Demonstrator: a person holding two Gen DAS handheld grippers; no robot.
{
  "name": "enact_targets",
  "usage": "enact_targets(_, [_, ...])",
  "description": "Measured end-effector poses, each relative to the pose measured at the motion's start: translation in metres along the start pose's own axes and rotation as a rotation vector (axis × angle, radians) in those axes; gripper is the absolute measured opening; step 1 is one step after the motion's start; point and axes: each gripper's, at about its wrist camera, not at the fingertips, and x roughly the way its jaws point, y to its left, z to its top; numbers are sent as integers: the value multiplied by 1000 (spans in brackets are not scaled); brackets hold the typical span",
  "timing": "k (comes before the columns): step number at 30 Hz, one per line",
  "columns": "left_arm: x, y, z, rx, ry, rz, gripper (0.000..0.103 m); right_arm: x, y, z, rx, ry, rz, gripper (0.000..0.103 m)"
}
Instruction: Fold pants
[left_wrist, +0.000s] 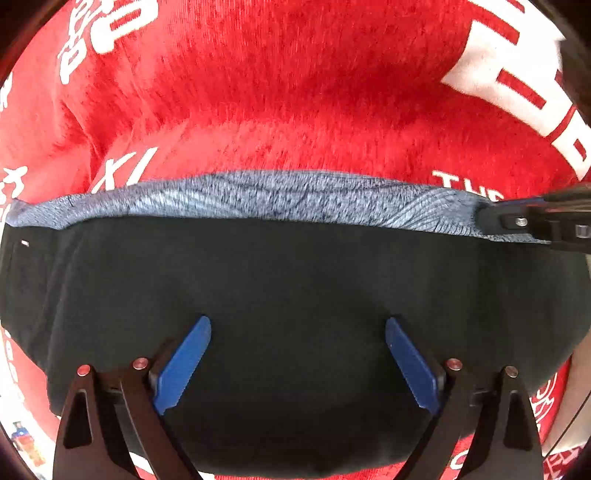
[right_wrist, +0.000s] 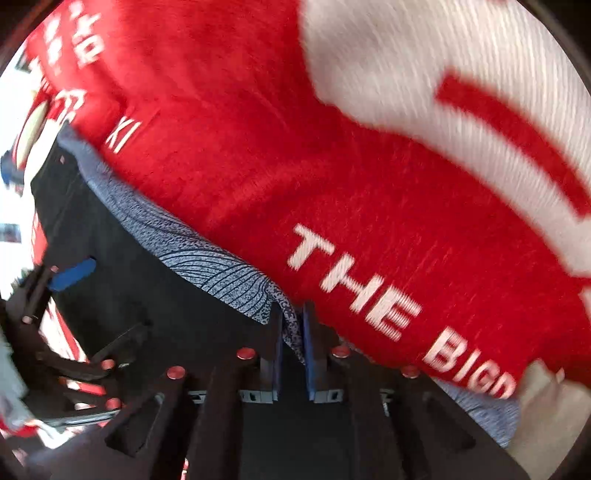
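Observation:
The pants (left_wrist: 295, 280) are black with a blue-grey patterned band (left_wrist: 258, 195) along their far edge, lying on a red blanket. My left gripper (left_wrist: 297, 365) is open, its blue pads (left_wrist: 181, 365) spread wide just above the black cloth, holding nothing. My right gripper (right_wrist: 293, 332) is shut on the corner of the patterned band (right_wrist: 221, 273), the cloth pinched between its pads. The right gripper also shows at the right edge of the left wrist view (left_wrist: 535, 221), at the band's end. The left gripper shows at the left of the right wrist view (right_wrist: 72, 277).
A red fleece blanket (left_wrist: 295, 92) with white lettering covers the surface under and beyond the pants; it fills the right wrist view too (right_wrist: 295, 147). A white floor area with small objects (left_wrist: 26, 439) shows at the lower left.

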Motion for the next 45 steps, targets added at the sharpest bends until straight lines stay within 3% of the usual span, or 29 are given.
enact_targets(3, [-10, -7, 3, 27, -16, 18, 96, -41, -24, -40, 181, -165, 26, 19])
enact_targets(7, [-22, -28, 16, 30, -45, -28, 96, -71, -56, -130, 480, -257, 14, 21])
enact_targets(10, [-25, -61, 25, 96, -71, -60, 96, -75, -69, -203, 677, -340, 20, 35])
enact_targets(14, [-11, -115, 41, 178, -71, -99, 96, -67, -68, -256, 867, -424, -68, 37])
enact_targets(17, [8, -147, 33, 251, -47, -45, 96, -50, -72, -272, 990, -442, 28, 38])
enact_targets(20, [12, -147, 32, 220, -71, -62, 101, -44, -80, -279, 1058, -493, 60, 44])
enact_targets(25, [3, -143, 46, 211, -68, -75, 100, -45, -88, -273, 1083, -595, 42, 51])
enact_targets(28, [4, -149, 67, 200, -96, -84, 100, -45, -86, -266, 1096, -616, 8, 53])
enact_targets(31, [21, -166, 77, 231, -67, -51, 101, -41, -78, -254, 1081, -588, -67, 53])
enact_targets(32, [25, -169, 78, 232, -77, -36, 103, -44, -76, -247, 1057, -560, -117, 44])
enact_targets(33, [24, -170, 80, 221, -80, -35, 103, -47, -74, -241, 1034, -553, -146, 20])
enact_targets(36, [13, -175, 77, 213, -62, -54, 103, -70, -68, -236, 928, -587, -176, 13])
enact_targets(38, [10, -186, 67, 244, -63, -48, 103, -86, -48, -235, 802, -616, -273, 12])
enact_targets(40, [10, -198, 51, 283, -106, -18, 103, -83, -31, -233, 686, -587, -380, 12])
enact_targets(42, [10, -203, 47, 279, -149, -12, 103, -69, -20, -230, 580, -528, -484, 12])
enact_targets(45, [10, -203, 50, 266, -138, -30, 103, -68, 1, -221, 403, -547, -602, 12])
